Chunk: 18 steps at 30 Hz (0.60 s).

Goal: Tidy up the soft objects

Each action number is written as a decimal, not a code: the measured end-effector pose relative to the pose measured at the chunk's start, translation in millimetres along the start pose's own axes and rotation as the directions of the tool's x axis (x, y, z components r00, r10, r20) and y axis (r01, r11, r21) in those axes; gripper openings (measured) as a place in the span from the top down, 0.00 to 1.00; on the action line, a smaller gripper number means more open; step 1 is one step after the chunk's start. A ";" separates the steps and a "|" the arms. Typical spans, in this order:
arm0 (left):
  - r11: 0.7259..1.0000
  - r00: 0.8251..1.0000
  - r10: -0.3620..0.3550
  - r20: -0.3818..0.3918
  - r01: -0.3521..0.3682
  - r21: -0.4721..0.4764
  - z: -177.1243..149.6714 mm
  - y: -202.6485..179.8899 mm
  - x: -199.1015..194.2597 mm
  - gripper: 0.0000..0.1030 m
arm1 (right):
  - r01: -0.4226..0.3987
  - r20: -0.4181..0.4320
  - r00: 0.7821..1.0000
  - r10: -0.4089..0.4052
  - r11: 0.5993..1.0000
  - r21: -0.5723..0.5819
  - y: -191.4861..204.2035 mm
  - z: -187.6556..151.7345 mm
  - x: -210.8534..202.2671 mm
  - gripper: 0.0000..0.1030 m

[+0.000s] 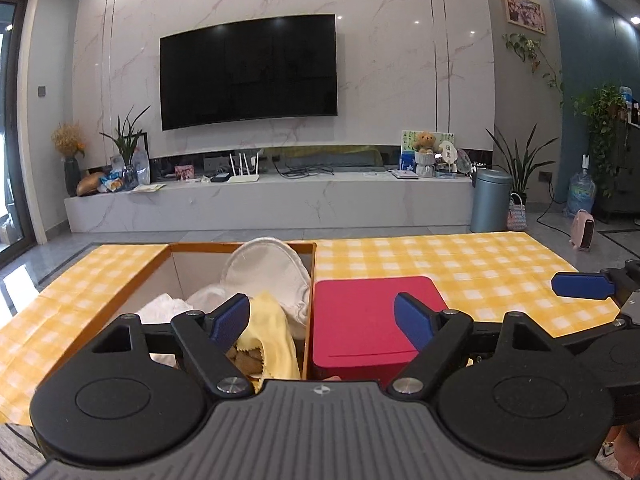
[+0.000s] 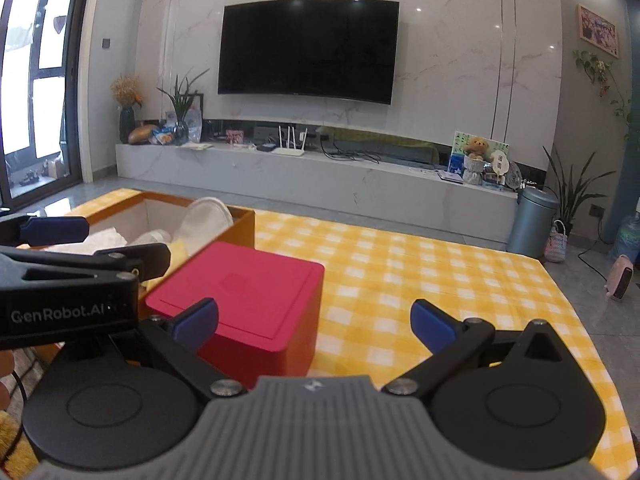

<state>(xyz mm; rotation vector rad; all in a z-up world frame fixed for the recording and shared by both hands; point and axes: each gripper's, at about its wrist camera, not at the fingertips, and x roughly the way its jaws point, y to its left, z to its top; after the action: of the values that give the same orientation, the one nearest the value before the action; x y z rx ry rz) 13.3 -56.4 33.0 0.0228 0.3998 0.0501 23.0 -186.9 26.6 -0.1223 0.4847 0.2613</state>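
Note:
An open orange box (image 1: pixel 240 245) on the yellow checked table (image 1: pixel 460 256) holds soft items: a white round cloth (image 1: pixel 268 276), a yellow cloth (image 1: pixel 272 332), a crumpled white cloth (image 1: pixel 160 308) and something brown (image 1: pixel 246 356). A red lidded box (image 1: pixel 368 320) stands right of it. My left gripper (image 1: pixel 322 320) is open and empty above the seam between the two boxes. My right gripper (image 2: pixel 316 322) is open and empty over the red box (image 2: pixel 240 292) and table. The orange box (image 2: pixel 160 208) shows at the left of the right wrist view, and the left gripper (image 2: pixel 80 248) crosses in front of it.
Beyond the table are a marble TV bench (image 1: pixel 272 200), a wall TV (image 1: pixel 248 72), a blue-grey bin (image 1: pixel 490 200), plants (image 1: pixel 520 164), a water jug (image 1: pixel 581 192) and a small pink heater (image 1: pixel 583 234). The right gripper's finger (image 1: pixel 582 286) shows at the right edge of the left wrist view.

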 end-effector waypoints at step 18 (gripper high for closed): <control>1.000 1.000 0.018 0.008 -0.018 -0.019 2.5 -2.1 -5.7 0.07 | 0.005 0.009 1.000 -0.005 1.000 0.014 -2.8 -1.3 -1.4 0.03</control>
<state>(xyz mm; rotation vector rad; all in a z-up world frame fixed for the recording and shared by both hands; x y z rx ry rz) 9.1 -58.8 37.5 0.0081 0.3909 0.0715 22.0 -190.1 26.3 -0.1086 0.4767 0.2534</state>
